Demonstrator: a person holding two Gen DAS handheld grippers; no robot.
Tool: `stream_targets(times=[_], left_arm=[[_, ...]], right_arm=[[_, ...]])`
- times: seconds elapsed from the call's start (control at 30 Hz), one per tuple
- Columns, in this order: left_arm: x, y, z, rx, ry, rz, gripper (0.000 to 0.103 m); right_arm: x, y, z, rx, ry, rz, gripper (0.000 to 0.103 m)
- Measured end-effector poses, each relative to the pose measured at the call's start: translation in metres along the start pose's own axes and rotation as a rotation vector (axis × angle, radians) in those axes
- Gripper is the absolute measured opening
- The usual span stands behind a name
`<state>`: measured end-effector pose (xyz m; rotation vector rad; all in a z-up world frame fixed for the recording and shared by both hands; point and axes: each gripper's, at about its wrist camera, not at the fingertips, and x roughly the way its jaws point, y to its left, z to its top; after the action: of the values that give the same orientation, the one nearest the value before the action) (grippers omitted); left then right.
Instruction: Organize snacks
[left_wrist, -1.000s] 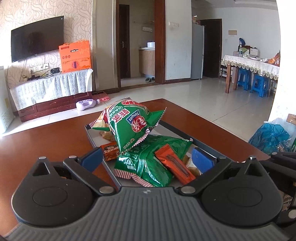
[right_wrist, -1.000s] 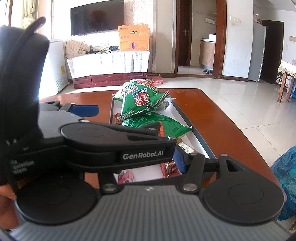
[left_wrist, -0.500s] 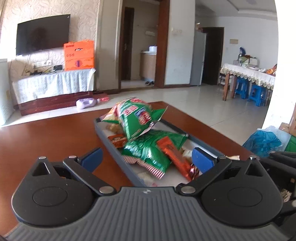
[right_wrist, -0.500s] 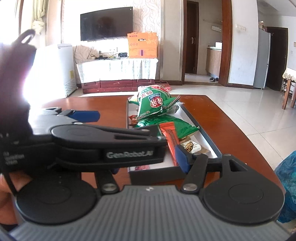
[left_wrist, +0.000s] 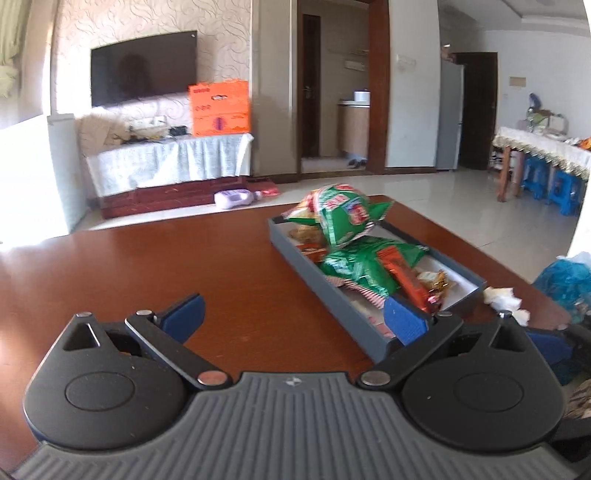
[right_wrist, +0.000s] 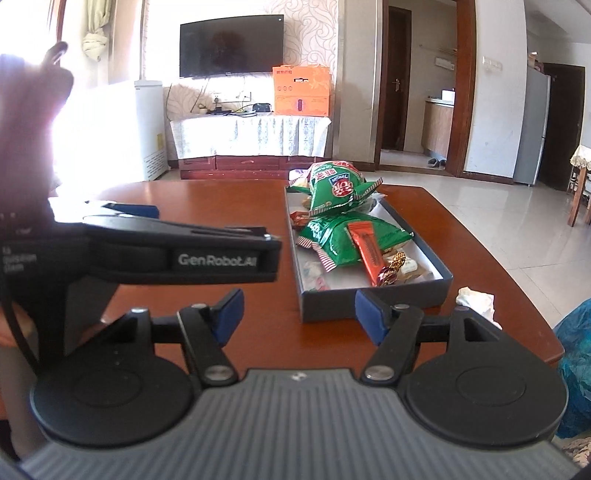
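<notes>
Lying crinkled in a rectangular grey box (right_wrist: 373, 301), foil snack bags (right_wrist: 338, 190) face both released claws (right_wrist: 299, 314).

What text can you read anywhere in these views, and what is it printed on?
"GenRobot.AI": white, on the side of the left tongs' black body.
"Jingin", roughly: blue patch on the upper green snack bag; its large red characters are unreadable.
Small white lines at the far left of that black body: too blurred.
Orange box by the TV: markings too small.
Orange wrapper in the grey tray: no legible text.

2 green bags (right_wrist: 334, 192), 1 tray (right_wrist: 373, 301), 1 orange bar (right_wrist: 365, 245).
</notes>
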<state>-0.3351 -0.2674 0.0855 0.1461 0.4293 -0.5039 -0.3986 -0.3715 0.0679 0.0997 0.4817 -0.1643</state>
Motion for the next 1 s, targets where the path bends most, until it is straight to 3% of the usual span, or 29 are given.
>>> stream_targets(times=[0.27,0.73,1.0], left_arm=[[-0.016,0.006,-0.021,0.003,0.027,0.011,0.103],[-0.020,0.015,-0.025,-0.007,0.032,0.054,0.103],[-0.018,0.020,-0.024,-0.051,0.043,0.024,0.103]], right_arm=[[-0.002,0.002,-0.006,0.006,0.030,0.002,0.070],[0.004,-0.007,-0.009,0.028,0.059,-0.017,0.070],[-0.002,-0.011,-0.007,0.049,0.062,-0.016,0.070]])
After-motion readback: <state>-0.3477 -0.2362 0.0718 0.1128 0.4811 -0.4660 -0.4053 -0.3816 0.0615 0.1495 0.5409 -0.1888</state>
